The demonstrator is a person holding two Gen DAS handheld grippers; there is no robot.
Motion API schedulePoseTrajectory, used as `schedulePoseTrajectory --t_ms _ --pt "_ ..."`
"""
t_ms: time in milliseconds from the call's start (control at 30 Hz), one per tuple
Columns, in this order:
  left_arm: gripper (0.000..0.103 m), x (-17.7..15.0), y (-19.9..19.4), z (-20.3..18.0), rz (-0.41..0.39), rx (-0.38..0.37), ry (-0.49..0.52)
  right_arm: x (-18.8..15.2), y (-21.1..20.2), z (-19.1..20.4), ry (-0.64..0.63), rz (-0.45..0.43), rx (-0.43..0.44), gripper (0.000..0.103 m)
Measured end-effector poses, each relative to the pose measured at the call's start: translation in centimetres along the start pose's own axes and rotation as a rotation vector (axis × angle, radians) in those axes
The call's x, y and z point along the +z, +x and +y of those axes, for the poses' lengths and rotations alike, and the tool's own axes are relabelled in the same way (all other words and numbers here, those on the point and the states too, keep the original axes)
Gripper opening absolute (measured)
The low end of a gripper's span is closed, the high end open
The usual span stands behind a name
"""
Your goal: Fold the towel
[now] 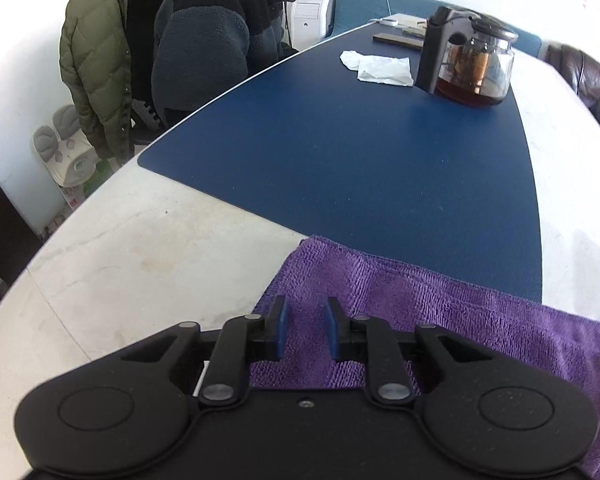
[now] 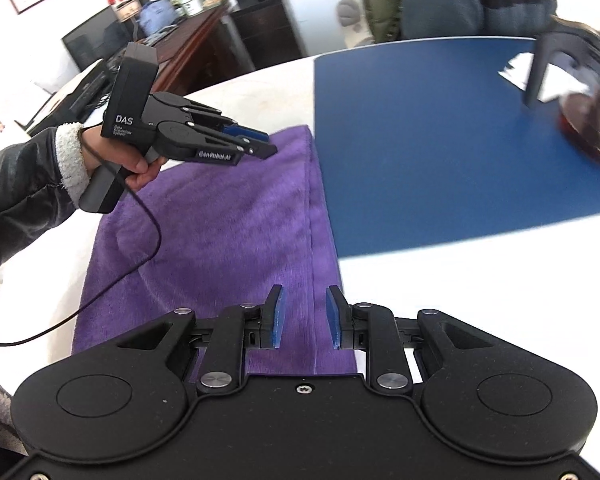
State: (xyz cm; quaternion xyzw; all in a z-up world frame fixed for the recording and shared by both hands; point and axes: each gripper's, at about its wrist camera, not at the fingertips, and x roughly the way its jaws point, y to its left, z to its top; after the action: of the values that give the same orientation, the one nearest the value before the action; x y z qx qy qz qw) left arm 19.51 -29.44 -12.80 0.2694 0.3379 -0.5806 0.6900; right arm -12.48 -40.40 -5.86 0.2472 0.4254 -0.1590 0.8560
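One purple towel [image 2: 220, 240] lies flat on the white table [image 2: 480, 300], its far edge at 12 o'clock overlapping one blue mat [image 2: 440, 152]. Two tongs are in view, both released with a clear gap between their blue pads and nothing between them. The left tongs [image 1: 305, 330] hover over the towel's corner at 11 o'clock; the right-wrist view shows them held in the person's left hand [image 2: 116, 160], one black cable [image 2: 148, 232] trailing from the handle across the cloth. The right tongs [image 2: 303, 318] hang above the towel's hemmed edge at 3 o'clock. On the mat stand one glass teapot [image 1: 476, 64] of dark tea and, beside it at 9 o'clock, one crumpled white tissue [image 1: 380, 66]
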Motion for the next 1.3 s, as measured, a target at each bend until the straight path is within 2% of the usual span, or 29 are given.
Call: schedulePoseTrajectory --t_ms 267,400,600,900,1200,1300 --pt "0.019 0.1 0.0 0.5 0.002 -0.03 -0.023 -2.2 -0.9 1.7 0.03 -0.025 -0.022 0.029" --pt "0.019 0.2 0.0 0.5 0.006 -0.025 -0.047 -3.2 0.1 1.5 0.011 0.016 -0.004 0.029" --pt "0.019 0.7 0.1 0.2 0.036 -0.005 -0.052 -4.3 1.8 -0.2 0.049 0.075 0.023 0.029" --pt "0.019 1.3 0.4 0.4 0.08 -0.003 -0.037 -6.6 3.6 -2.9 0.276 0.114 0.17 0.029" --pt "0.019 1.7 0.7 0.2 0.107 0.001 -0.019 -7.9 4.8 -6.0 0.568 0.058 0.369 0.031" --pt "0.02 1.8 0.7 0.1 0.109 0.004 -0.018 -8.3 5.1 -6.6 0.651 0.05 0.428 0.035"
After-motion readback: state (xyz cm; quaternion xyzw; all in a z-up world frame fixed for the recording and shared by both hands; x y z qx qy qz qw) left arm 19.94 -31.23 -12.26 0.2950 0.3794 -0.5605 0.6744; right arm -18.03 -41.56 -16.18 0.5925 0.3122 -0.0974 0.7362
